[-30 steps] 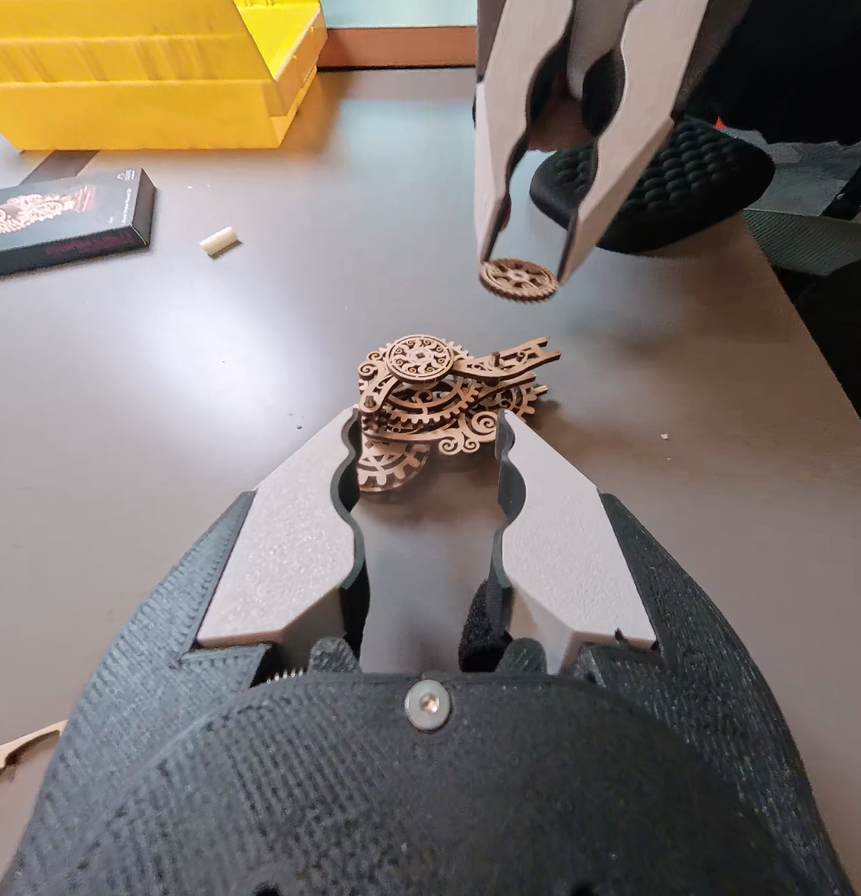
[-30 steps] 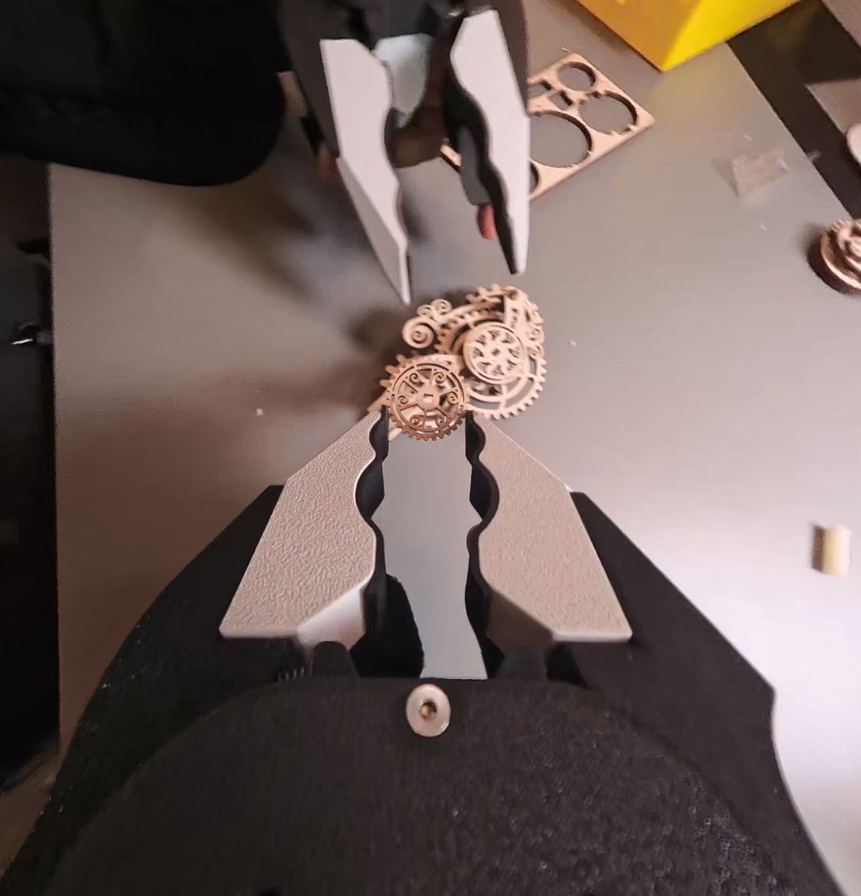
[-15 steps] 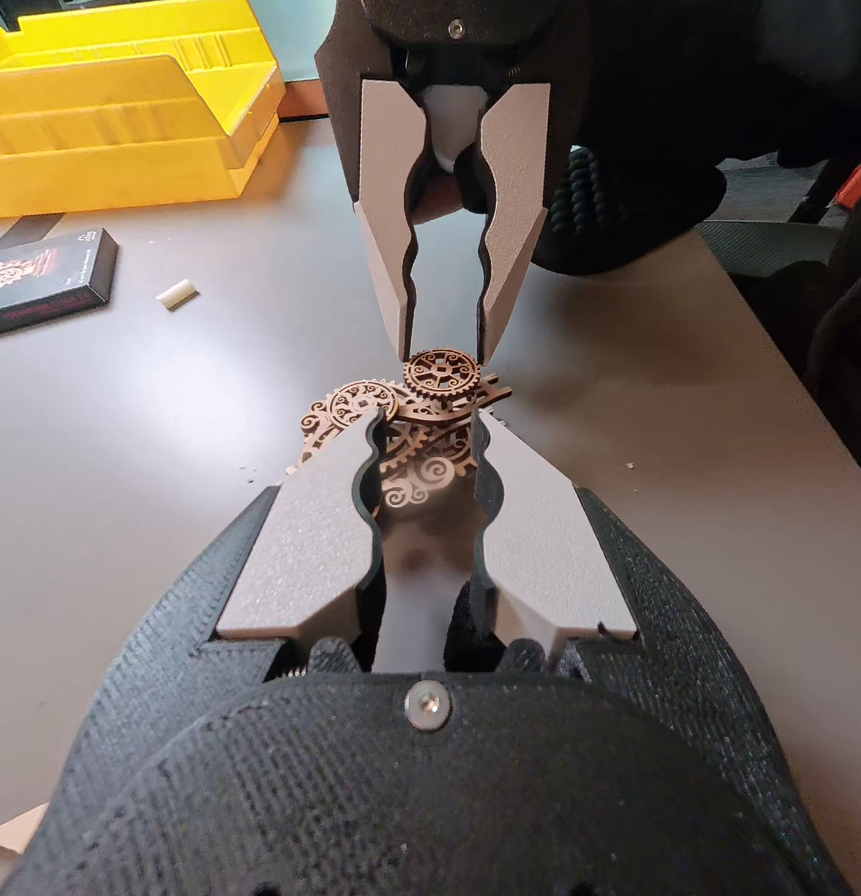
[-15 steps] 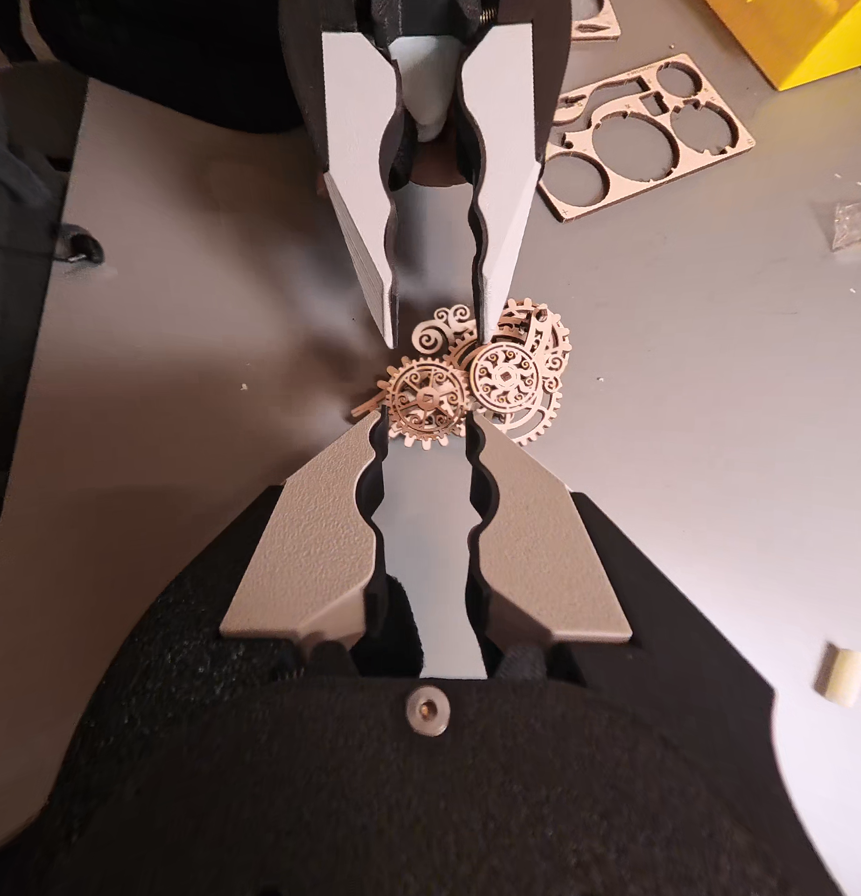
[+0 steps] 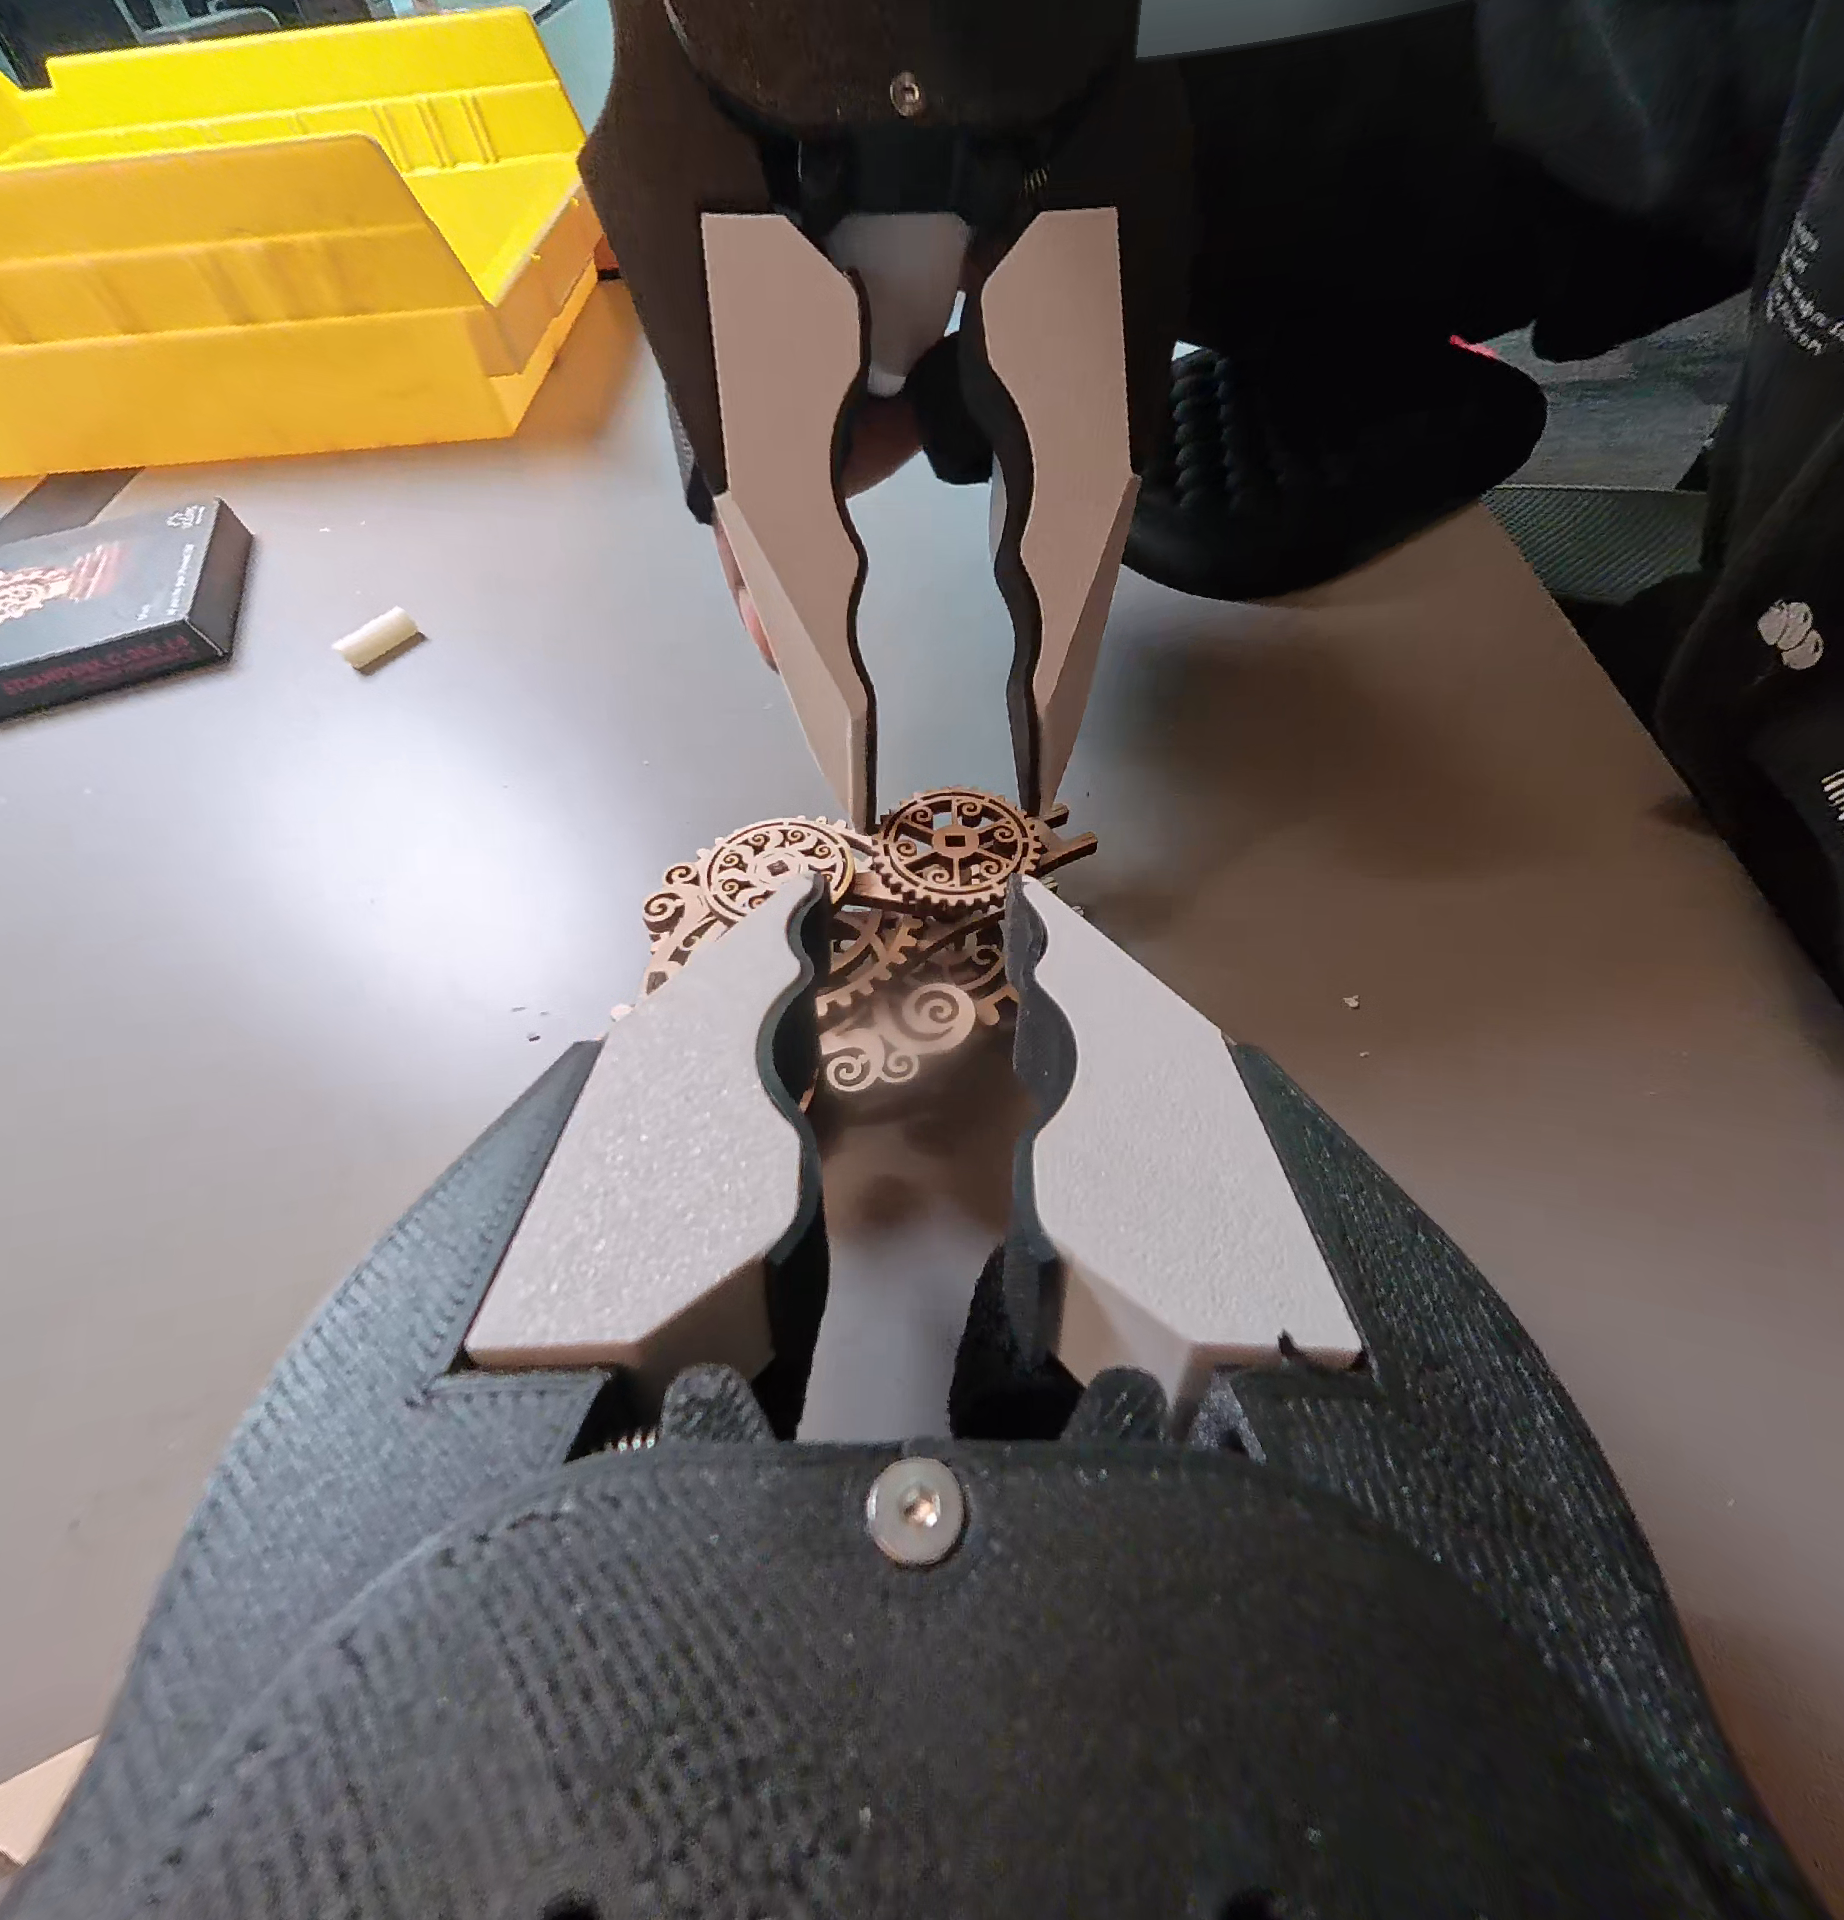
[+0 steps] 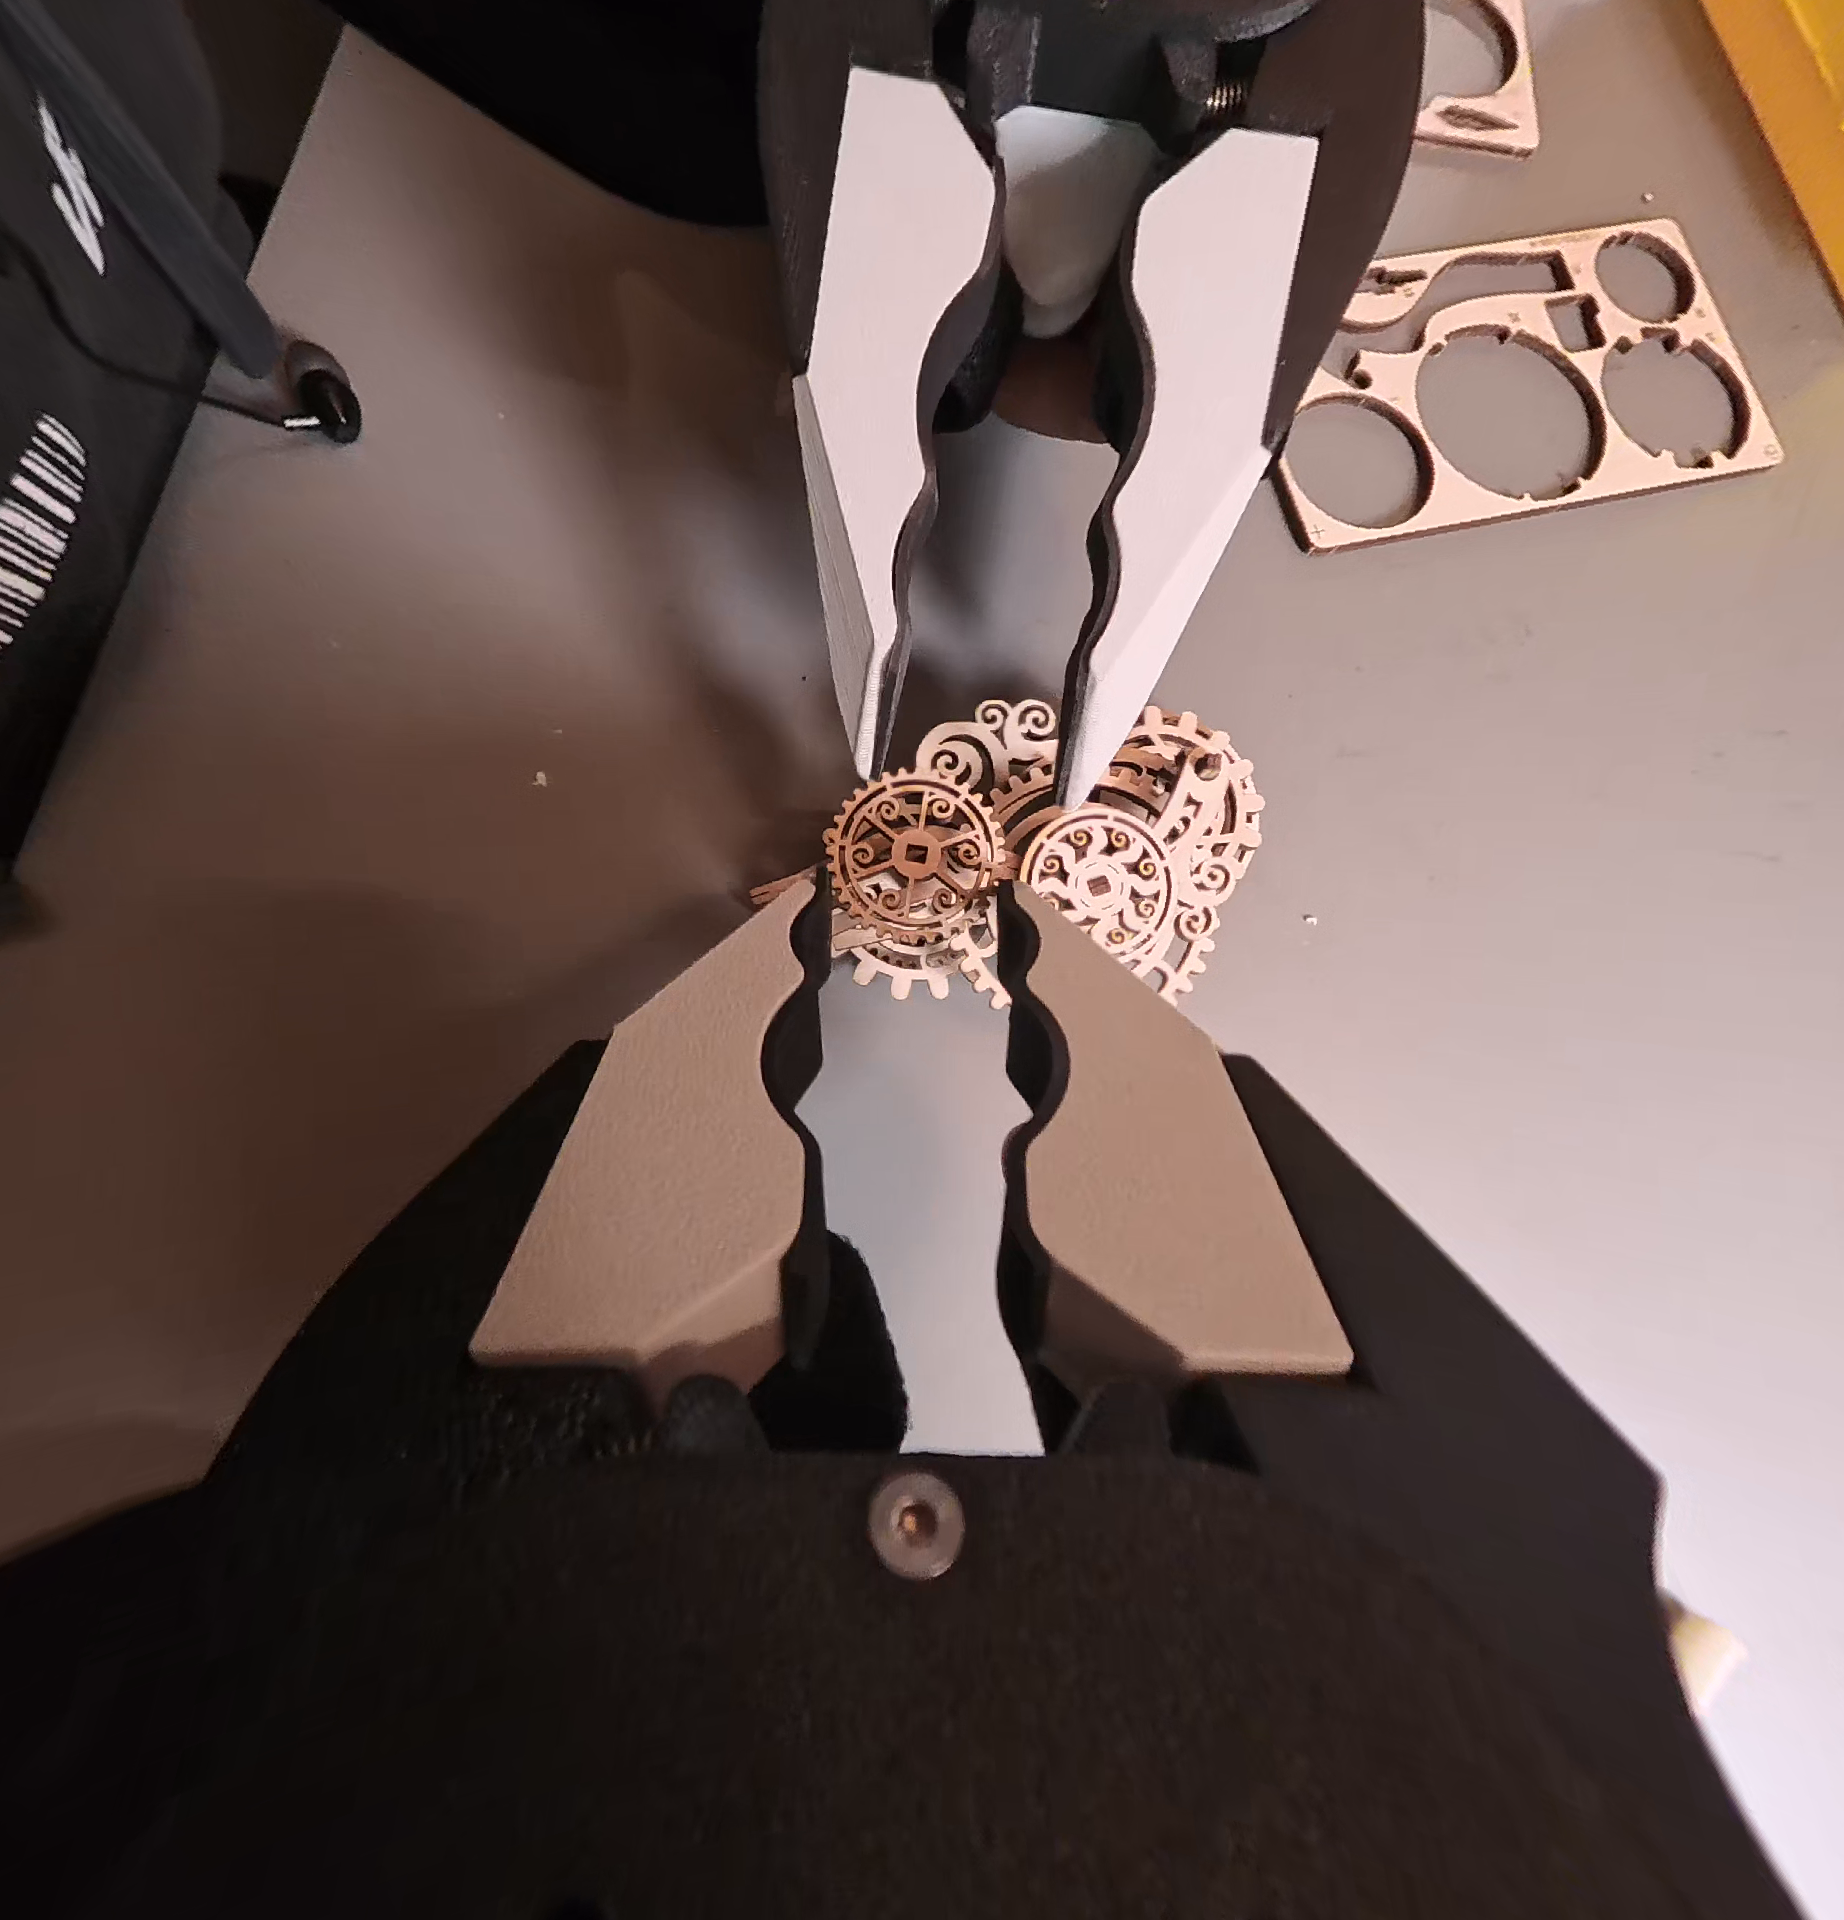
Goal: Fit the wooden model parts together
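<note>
- change: a second ago the right gripper (image 5: 947,816) hung well above the table (image 5: 378,935) at 1 o'clock of the model (image 5: 897,997), with the small gear (image 5: 959,852) clear of everything. it has since come down, and the gear now lies flat on top of the model, at its 12 o'clock end in the left wrist view.
- right gripper state: pinching the small gear, one pad on each side of the toothed rim; seen closest in its own view (image 6: 913,914).
- left gripper (image 5: 916,904) state: its fingers have moved in over the model and now stand either side of the model's middle. whether the pads press on the wood cannot be told.
- gear position: just beside the round patterned disc (image 5: 778,868), which sits at the gear's 9 o'clock. the rims look close to touching.
- seating: the gear's square centre hole (image 6: 916,854) shows, but no peg can be seen through it, so the fit is not confirmed.
- meaning for the task: judged as the approach finished and the insertion step in hand. the next move likely calls for a small alignment, then a straight press down.
- risk: the model may slide if it is not braced.
</note>
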Motion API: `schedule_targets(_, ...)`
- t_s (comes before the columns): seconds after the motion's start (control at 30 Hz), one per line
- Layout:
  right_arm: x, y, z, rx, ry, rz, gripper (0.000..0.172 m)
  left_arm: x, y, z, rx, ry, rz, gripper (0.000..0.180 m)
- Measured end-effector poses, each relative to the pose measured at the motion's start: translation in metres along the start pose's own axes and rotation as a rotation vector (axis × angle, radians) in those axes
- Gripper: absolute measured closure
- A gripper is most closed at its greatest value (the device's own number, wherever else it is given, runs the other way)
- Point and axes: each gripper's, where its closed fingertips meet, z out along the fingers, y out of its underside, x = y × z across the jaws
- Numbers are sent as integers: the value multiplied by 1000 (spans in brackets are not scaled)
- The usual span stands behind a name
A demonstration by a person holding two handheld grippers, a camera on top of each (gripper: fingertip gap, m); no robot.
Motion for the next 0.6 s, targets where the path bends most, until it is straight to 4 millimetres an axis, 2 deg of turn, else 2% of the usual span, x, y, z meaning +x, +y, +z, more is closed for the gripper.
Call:
schedule_targets(0.47, 1, -1, -2, 39, -119, -80, 142, 3, 1, 3, 0, 10, -3, 153)
schedule_targets(0.6, 3, -4, -2, 83, -153, -90, 142, 0, -1, 0, 12, 6, -10, 149)
